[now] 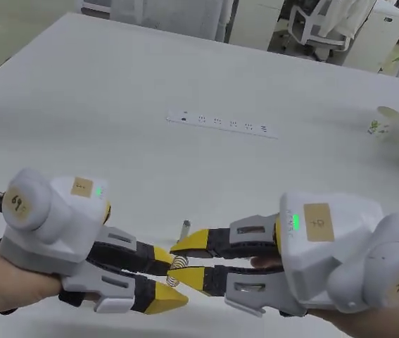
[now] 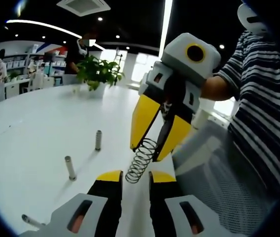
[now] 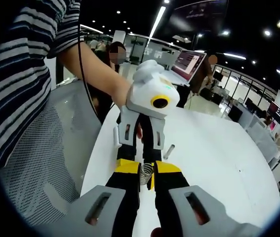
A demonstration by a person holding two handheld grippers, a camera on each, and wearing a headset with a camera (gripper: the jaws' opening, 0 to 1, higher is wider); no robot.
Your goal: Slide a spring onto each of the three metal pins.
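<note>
— Where is the spring?

— Up off the table (image 1: pixel 115 105), in the air between the two tools. The spring (image 2: pixel 140 160) runs on a slant. Its upper end is pinched in the tips of the right gripper (image 2: pixel 147 153), whose yellow jaws are clenched on it from both sides.

— And the other one?

— The left gripper (image 2: pixel 136 176) faces it nose to nose. Its jaws stand apart, released, and the spring's lower end reaches down into the gap between them, closer to one tip. I cannot tell whether the coil touches that tip.

— The pins?

— On the table, off to the side of the grippers. The farther pin (image 2: pixel 98 140) stands upright. The nearer pin (image 2: pixel 70 168) stands too, with a slight lean in the left gripper view that may only be the lens. Both are bare metal and well apart from the spring. A third pin (image 2: pixel 31 220) sits low at the edge of that view and looks to be lying on its side.

— Anything else on the bench?

— A white power strip (image 1: pixel 220 122) lies flat across the middle of the table, and a paper cup (image 1: pixel 384 121) sits near the far right edge. A green plant (image 2: pixel 98 71) stands at the table's far side. The person holding the grippers wears a striped shirt (image 2: pixel 263 98).
</note>
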